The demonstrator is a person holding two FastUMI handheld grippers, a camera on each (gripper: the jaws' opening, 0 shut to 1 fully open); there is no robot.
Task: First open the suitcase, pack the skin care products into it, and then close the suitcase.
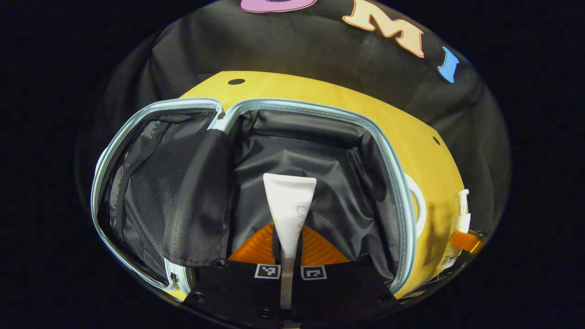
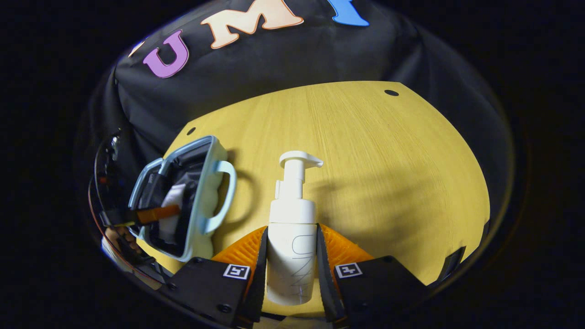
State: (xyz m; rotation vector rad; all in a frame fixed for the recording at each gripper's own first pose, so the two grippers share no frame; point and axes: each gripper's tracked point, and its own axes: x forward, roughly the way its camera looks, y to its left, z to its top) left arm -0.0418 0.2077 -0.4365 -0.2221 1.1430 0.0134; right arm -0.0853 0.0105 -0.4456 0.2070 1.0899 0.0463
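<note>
Table [image 2: 388, 151] | left gripper [image 1: 289, 256] clamps tube [image 1: 289, 201] over open suitcase [image 1: 393, 151] | right gripper [image 2: 291, 269] grips pump bottle [image 2: 292, 214]

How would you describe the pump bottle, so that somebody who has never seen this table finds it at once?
Start from the yellow wooden table and find the open suitcase with its pale blue rim. Beside its handle, out on the table, stands the pump bottle, upright between the fingers of the right gripper. It is white with a pump head, unlike the flat white tube that the left gripper holds over the suitcase lining.
</note>
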